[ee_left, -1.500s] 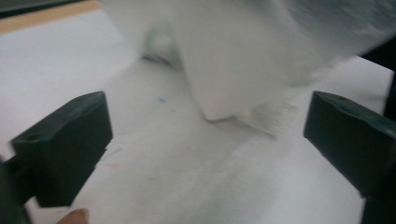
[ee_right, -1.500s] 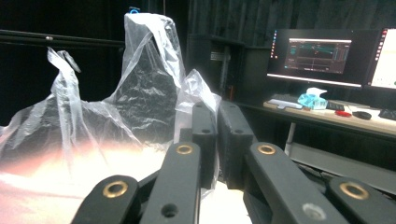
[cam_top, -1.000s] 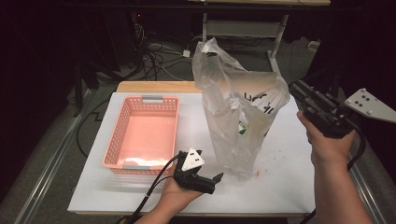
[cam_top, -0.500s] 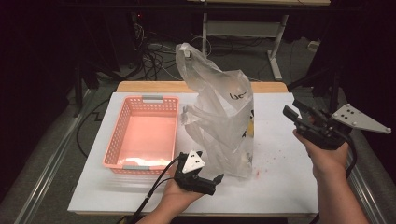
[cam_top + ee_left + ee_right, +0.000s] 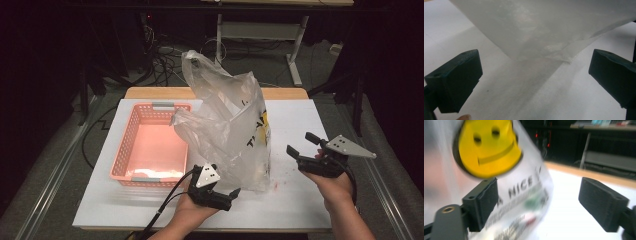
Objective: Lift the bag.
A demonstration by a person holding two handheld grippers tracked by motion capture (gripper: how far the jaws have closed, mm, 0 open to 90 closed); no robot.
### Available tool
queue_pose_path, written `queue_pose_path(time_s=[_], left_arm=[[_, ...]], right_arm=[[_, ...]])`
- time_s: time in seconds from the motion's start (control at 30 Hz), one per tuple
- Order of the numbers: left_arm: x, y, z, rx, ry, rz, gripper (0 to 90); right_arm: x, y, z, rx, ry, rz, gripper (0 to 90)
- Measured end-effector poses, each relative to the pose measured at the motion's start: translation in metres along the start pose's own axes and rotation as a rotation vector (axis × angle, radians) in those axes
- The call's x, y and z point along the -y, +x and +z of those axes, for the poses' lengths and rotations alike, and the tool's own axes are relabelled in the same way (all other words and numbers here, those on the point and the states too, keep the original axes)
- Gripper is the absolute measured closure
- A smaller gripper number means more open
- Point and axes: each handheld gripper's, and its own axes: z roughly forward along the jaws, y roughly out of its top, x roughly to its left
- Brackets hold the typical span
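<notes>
High view, bag: clear plastic bag [image 5: 235, 135] stands slumped mid-table on the white table [image 5: 300, 120]; handles stick up toward 12 o'clock, base near the front edge, yellow print on its 3 o'clock face.
Bag print: right gripper view gives me a yellow smiley [image 5: 487, 147] and black lettering on the bag [image 5: 524, 192], blurred.
Bag contents: something pale inside, can't tell what.
Left gripper: my left gripper [image 5: 227, 196] sits at 7 o'clock of the bag, just beside its base, low over the table, pointing toward 3 o'clock.
Left jaws: wide apart, nothing between the pads; left gripper view shows the bag's bottom corner [image 5: 554, 47] ahead of the gap, not touched.
Right gripper: my right gripper [image 5: 300, 144] at 3 o'clock of the bag, near it but apart, pointing toward 10 o'clock.
Right jaws: have just been opening, now spread wide and gripping nothing; in the right gripper view the bag's edge crosses the gap, clear of both pads as far as I can tell.
Hands: left hand [image 5: 192, 212] and right hand [image 5: 332, 185] come in from 6 o'clock.
Basket: pink basket [image 5: 132, 150] at 9 o'clock of the bag, bag film hanging over its near-right rim.
Table back: wooden strip [image 5: 150, 93] at 12 o'clock.
</notes>
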Motion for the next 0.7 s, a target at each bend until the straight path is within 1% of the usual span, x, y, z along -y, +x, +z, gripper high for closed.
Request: queue_pose_path(time_s=[0.1,0.13,0.2,0.3,0.4,0.43,0.5,0.53,0.6,0.7], left_arm=[[0.001,0.0,0.001,-0.002,0.003,0.001,0.0],[0.002,0.001,0.001,-0.003,0.004,0.0,0.0],[0.003,0.001,0.002,-0.005,0.003,0.003,0.0],[0.005,0.001,0.003,-0.007,0.005,0.001,0.0],[0.008,0.002,0.005,-0.01,0.015,-0.002,0.0],[0.008,0.002,0.005,-0.012,0.019,-0.002,0.0],[0.009,0.003,0.006,-0.016,0.017,-0.002,0.0],[0.009,0.003,0.005,-0.018,0.016,-0.001,0.0],[0.009,0.003,0.005,-0.022,0.028,0.003,0.0],[0.011,0.003,0.006,-0.037,0.049,0.013,0.0]], right_arm=[[0.017,0.002,0.004,-0.004,0.039,-0.007,12.2],[0.022,0.003,0.005,-0.004,0.05,0.004,10.0],[0.032,0.004,0.006,-0.008,0.074,0.008,6.1],[0.044,0.005,0.005,0.002,0.093,0.014,0.0],[0.054,0.008,0.001,0.011,0.111,0.017,0.0],[0.057,0.009,0.001,0.01,0.116,0.01,0.0],[0.06,0.01,0.001,0.005,0.114,0.021,0.0],[0.061,0.01,0.003,0.0,0.119,0.009,0.0],[0.06,0.01,0.004,0.004,0.114,-0.001,0.0],[0.061,0.01,0.003,0.005,0.108,0.01,0.0]])
